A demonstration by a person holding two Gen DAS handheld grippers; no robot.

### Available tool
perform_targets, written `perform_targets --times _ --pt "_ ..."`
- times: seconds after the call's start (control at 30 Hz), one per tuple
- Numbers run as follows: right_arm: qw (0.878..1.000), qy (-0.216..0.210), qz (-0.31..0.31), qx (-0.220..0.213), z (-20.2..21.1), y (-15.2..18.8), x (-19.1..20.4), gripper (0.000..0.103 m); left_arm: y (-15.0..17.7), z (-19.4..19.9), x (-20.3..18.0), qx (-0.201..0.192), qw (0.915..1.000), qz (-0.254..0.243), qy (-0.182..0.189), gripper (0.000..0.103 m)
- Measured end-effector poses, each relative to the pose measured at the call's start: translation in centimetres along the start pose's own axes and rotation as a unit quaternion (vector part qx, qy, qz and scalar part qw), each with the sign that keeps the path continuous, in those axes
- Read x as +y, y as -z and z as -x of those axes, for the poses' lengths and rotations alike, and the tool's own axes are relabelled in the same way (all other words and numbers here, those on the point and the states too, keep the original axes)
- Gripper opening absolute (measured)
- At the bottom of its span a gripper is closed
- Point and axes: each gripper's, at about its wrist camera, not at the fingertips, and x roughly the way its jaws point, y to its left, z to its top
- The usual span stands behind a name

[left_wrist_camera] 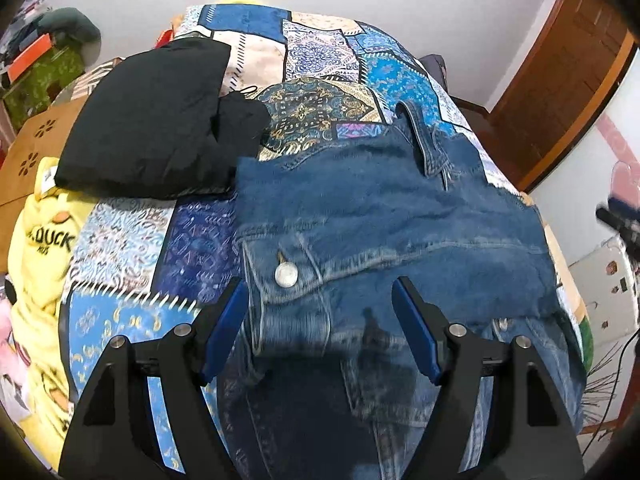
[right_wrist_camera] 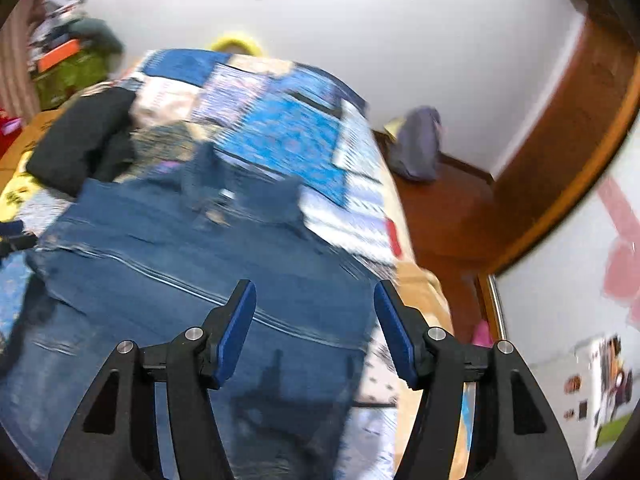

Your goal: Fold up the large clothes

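A blue denim jacket lies partly folded on the patchwork bedspread. A cuff with a silver button lies at its near left. My left gripper is open and empty just above the cuff end of the jacket. In the right wrist view the jacket is blurred by motion. My right gripper is open and empty above the jacket's right part, near the bed's right edge.
A folded black garment lies at the far left of the bed, also in the right wrist view. A yellow duck blanket hangs at the left edge. A wooden door frame and a purple bag stand at the right.
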Motion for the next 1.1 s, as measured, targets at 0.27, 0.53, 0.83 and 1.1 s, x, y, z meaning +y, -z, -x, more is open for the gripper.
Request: perform_targets --times 0.27,0.53,0.83,1.1 --pt "0.988 -0.040 -0.129 0.078 -6.5 2.7 -6.3 0.058 -3.3 -4.1 3.6 0.036 0.9982 0.047 -0.010 0.073" --pt "0.964 -0.089 -0.220 0.123 -12.0 4.5 -9.6 0.058 -4.1 -9.8 6.7 0.088 0.9914 0.095 0.016 0.073" --pt "0.943 -0.126 -0.269 0.148 -17.0 4.8 -10.1 0.060 -4.2 -13.3 8.8 0.099 0.9740 0.178 0.099 0.073" --pt "0.961 -0.113 -0.231 0.102 -15.6 3.7 -9.3 0.016 -5.0 -11.8 5.7 0.058 0.9946 0.085 0.011 0.032"
